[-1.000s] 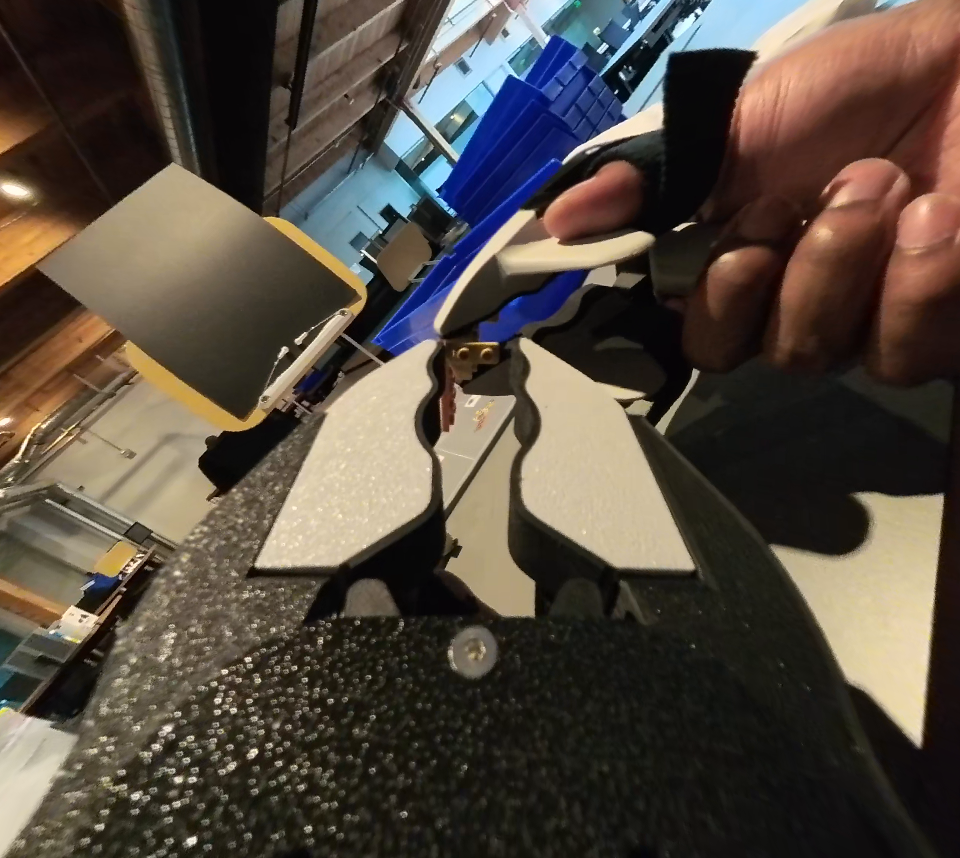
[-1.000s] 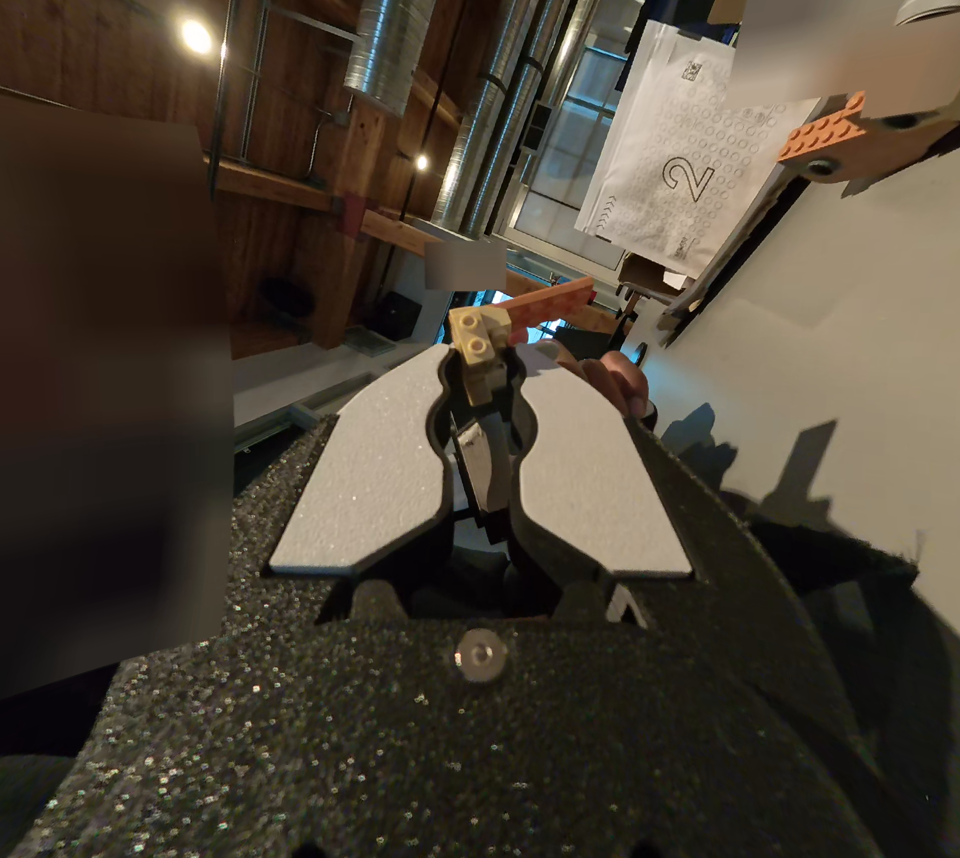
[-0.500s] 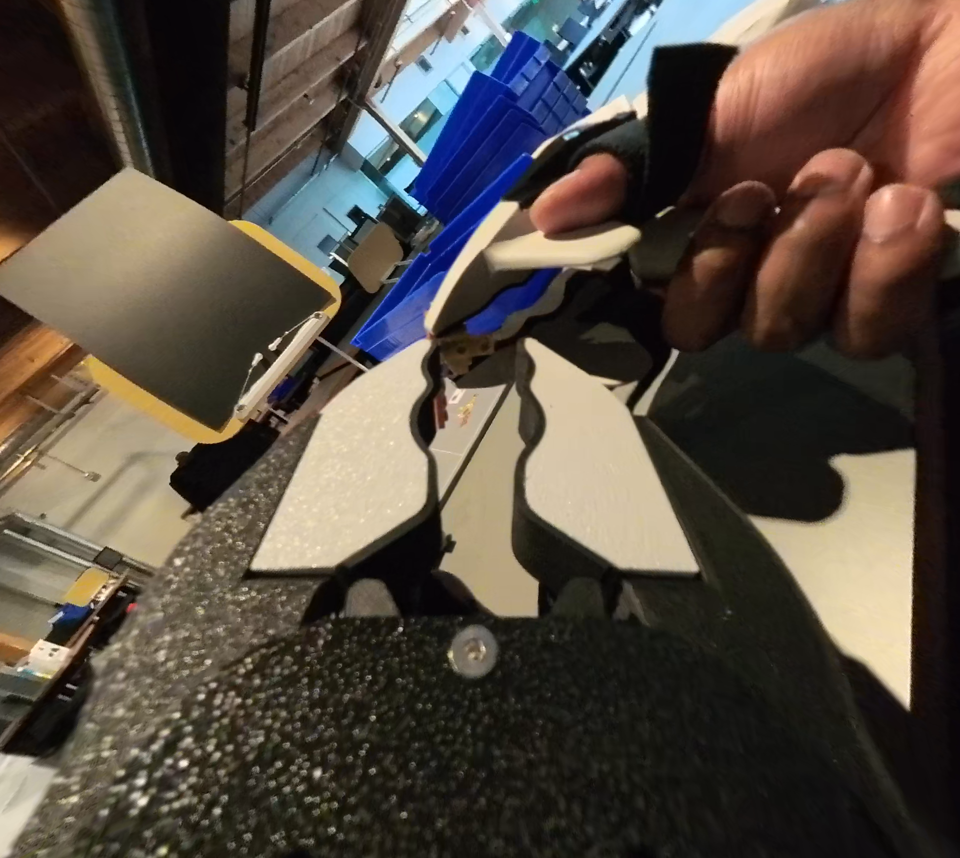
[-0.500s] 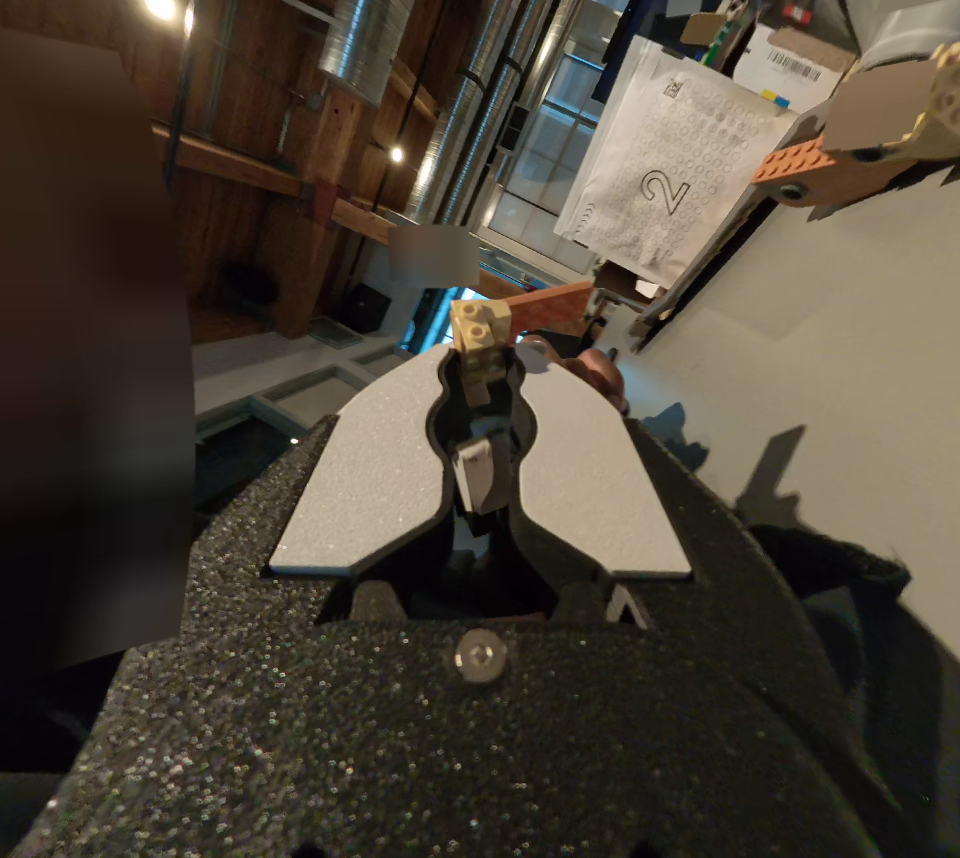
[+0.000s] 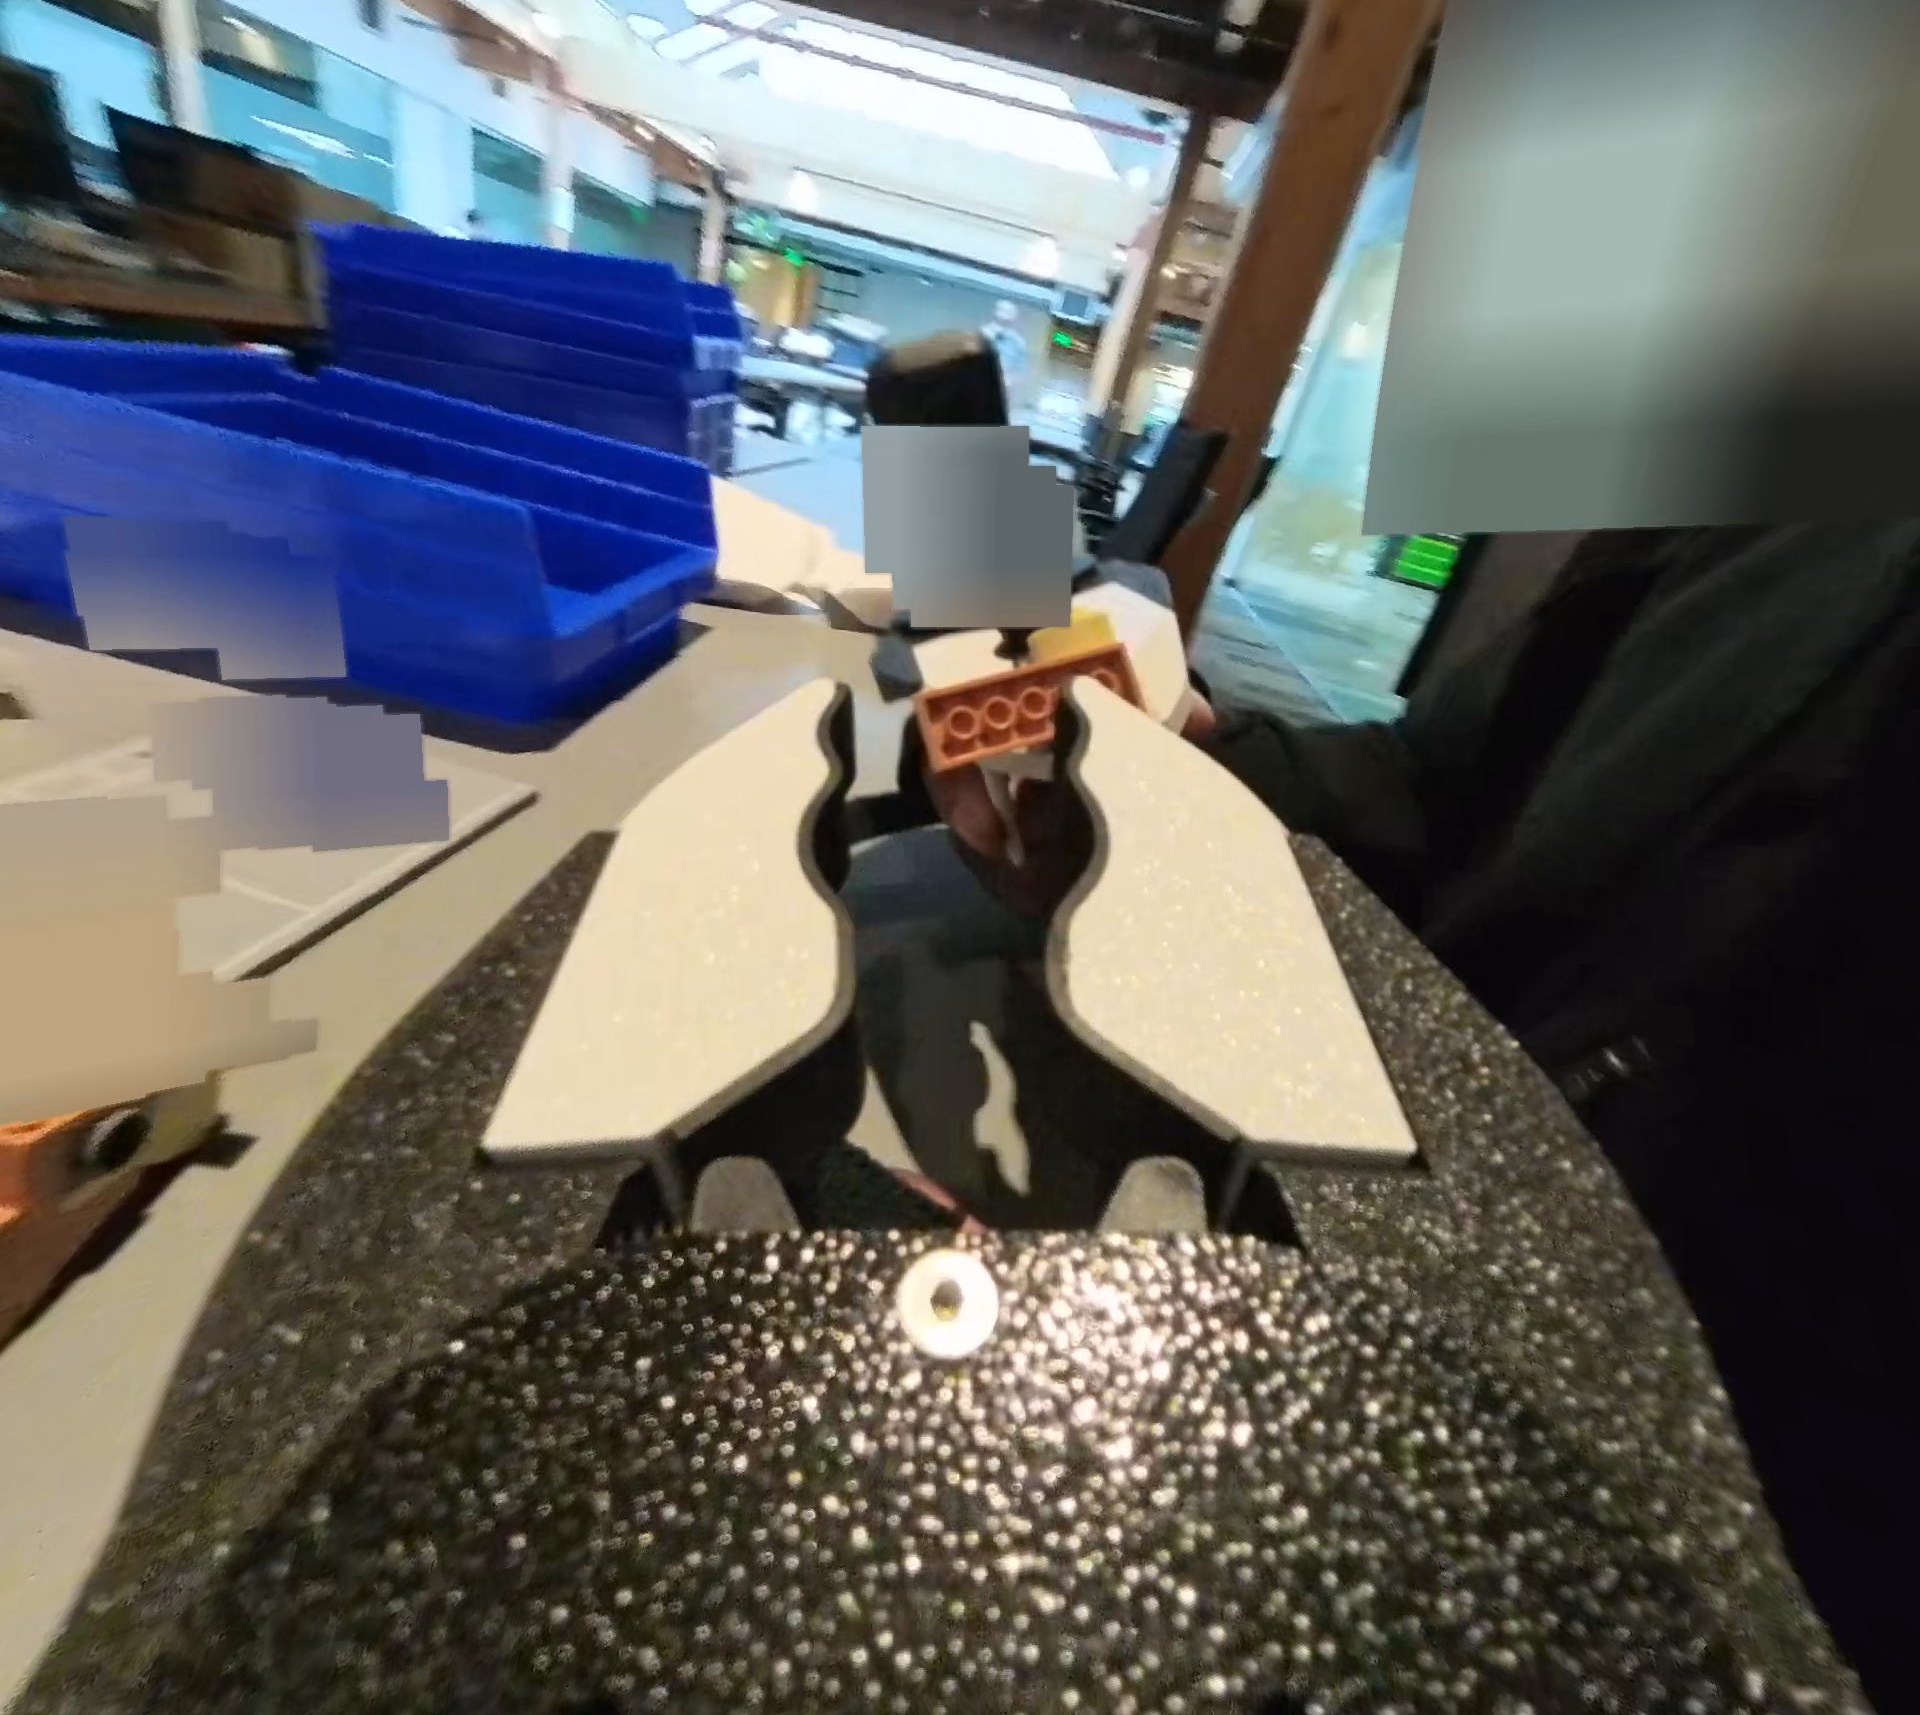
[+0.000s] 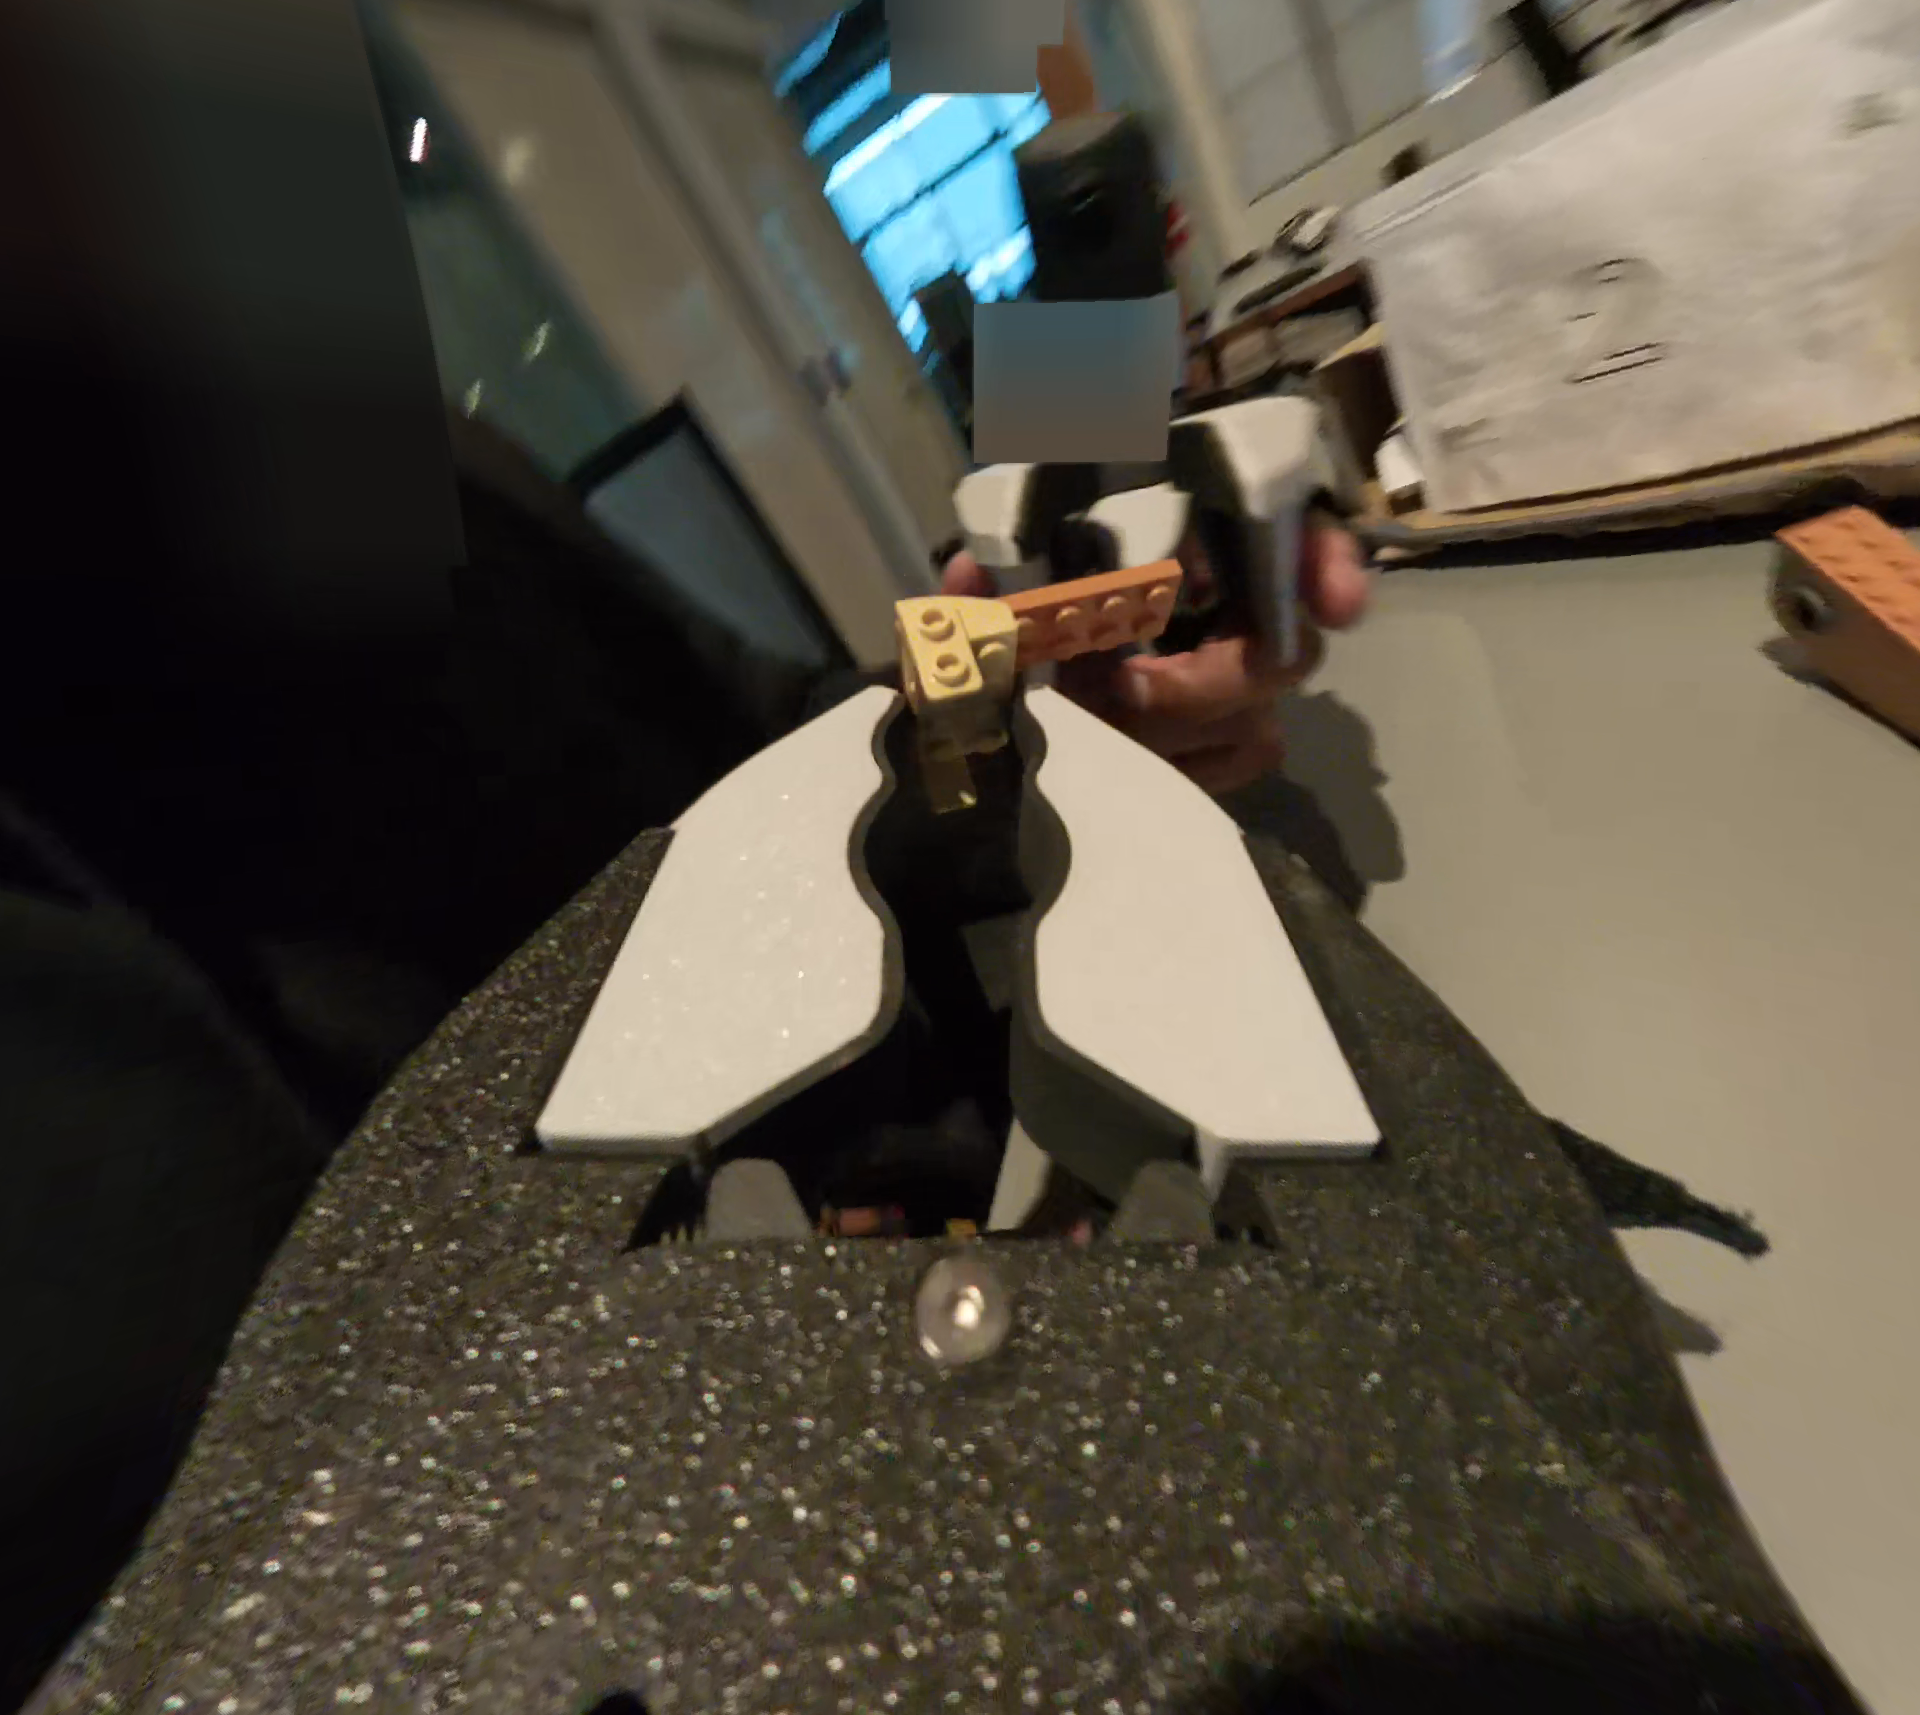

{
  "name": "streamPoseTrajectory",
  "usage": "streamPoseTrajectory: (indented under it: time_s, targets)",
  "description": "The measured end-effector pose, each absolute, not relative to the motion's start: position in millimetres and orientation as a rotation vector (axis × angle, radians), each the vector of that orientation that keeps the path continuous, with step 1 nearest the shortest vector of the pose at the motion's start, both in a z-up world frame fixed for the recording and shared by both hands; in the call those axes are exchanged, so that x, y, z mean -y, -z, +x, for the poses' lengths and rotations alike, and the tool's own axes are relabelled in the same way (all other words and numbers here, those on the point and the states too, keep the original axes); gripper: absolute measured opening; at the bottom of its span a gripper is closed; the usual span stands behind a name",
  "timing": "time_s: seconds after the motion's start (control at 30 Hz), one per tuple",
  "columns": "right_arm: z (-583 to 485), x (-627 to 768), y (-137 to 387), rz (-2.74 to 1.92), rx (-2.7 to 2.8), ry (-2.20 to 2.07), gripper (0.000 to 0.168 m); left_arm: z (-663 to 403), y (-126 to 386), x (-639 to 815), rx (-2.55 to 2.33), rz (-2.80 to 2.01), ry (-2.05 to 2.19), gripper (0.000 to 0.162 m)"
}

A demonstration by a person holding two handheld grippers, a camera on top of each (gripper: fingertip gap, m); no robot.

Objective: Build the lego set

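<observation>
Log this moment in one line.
left gripper: open | right gripper: shut on tan bracket | orange plate: joined to bracket

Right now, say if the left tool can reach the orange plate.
Probably yes: the left tool is open with the orange plate at its tips; the right tool grips only the tan piece.

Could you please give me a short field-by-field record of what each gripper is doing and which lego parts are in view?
left gripper: open, tips beside the orange plate, gripping nothing
right gripper: shut on tan piece
orange plate: appears joined to the tan piece, sticking out sideways
table: grey, carries an orange-brown build
background: blue bins
</observation>
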State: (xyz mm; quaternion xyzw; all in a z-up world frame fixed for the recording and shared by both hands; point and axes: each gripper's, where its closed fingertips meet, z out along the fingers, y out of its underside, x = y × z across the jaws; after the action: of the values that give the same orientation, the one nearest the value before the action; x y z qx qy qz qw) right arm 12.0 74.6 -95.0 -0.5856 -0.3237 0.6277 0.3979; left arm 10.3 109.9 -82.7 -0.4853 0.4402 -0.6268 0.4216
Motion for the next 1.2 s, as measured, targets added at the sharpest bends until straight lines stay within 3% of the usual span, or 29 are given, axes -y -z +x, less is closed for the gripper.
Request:
streamPoseTrajectory:
  time_s: [0.37, 0.57, 0.83, 0.97, 1.2]
  targets:
    - [9.1, -45.2, 114.4, -1.459, 1.379, -1.487, 0.018, 8.5, 103.4, -66.8, -1.525, -0.979, 1.787, 0.039]
    - [10.2, -39.8, 120.3, -1.423, 1.506, -1.456, 0.018, 12.1, 108.5, -57.1, -1.59, -0.922, 1.745, 0.012]
    - [16.7, -62.7, 121.3, -1.481, 1.362, -1.361, 0.02, 8.0, 97.0, -65.8, -1.44, -0.83, 1.628, 0.004]
    - [24.8, -81.1, 122.6, -1.528, 1.24, -1.191, 0.03, 11.0, 98.1, -77.2, -1.371, -0.86, 1.443, 0.004]
    - [39.8, -95.0, 75.9, -1.411, 0.908, -1.096, 0.026, 7.9, 84.4, -100.7, -1.107, -0.907, 1.323, 0.004]
